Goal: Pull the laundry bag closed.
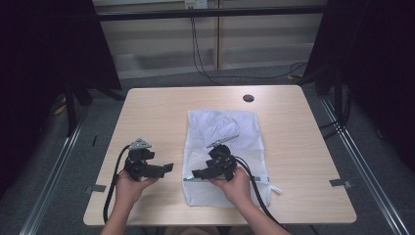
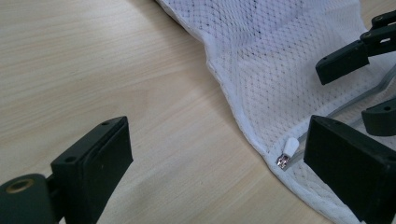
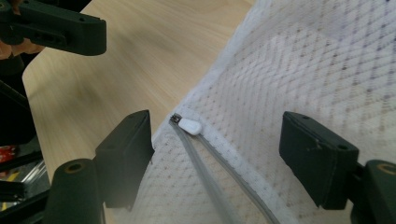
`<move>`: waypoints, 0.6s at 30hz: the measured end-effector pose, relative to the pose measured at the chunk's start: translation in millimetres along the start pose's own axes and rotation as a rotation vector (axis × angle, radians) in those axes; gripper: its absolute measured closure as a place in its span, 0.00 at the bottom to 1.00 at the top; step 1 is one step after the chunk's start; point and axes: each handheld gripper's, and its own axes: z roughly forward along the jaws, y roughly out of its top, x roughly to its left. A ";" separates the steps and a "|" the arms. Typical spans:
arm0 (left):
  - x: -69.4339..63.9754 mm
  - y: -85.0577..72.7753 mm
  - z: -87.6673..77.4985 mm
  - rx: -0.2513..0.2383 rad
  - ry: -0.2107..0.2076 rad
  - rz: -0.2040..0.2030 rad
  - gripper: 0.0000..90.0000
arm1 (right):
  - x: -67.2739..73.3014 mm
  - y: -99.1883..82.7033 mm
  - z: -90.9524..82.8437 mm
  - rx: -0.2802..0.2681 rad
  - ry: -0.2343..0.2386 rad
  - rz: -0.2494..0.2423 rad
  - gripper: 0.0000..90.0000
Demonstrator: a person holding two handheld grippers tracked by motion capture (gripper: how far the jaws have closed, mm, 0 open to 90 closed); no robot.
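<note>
Lining up my right fingers (image 3: 217, 161) on the zipper pull (image 3: 190, 125) of the mesh bag (image 1: 222, 147).
Both pairs are standing wide, holding nothing; next, I am closing squarely on the pull.

white mesh bag (image 1: 222, 147) — grey zipper (image 3: 210, 182), pale wood table (image 1: 156, 112)

The left hand (image 1: 128, 185) came in from the bottom of the high view and held the left gripper (image 1: 169, 168) low, pointing toward the right gripper (image 1: 194, 173). In the left gripper view its jaws stood wide apart with nothing between the pads. The right hand (image 1: 237, 185) gripped its tool from behind, jaws aimed leftward at the other gripper. In the right gripper view those jaws stood apart, their pads pressing on nothing.
</note>
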 end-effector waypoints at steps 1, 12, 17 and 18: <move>0.2 0.0 -0.1 -0.001 0.003 -0.002 0.08 | -0.2 0.1 1.3 -0.001 0.008 -0.002 0.29; 2.8 -0.1 -1.9 0.005 0.006 -0.001 0.09 | 3.0 1.0 16.1 0.026 0.043 0.016 0.35; 3.0 -0.2 -2.4 -0.003 0.001 -0.014 0.09 | 3.4 1.0 21.4 0.043 0.063 0.037 0.41; 3.1 -0.3 -2.5 -0.002 0.001 -0.014 0.09 | 3.5 1.1 22.0 0.050 0.067 0.038 0.43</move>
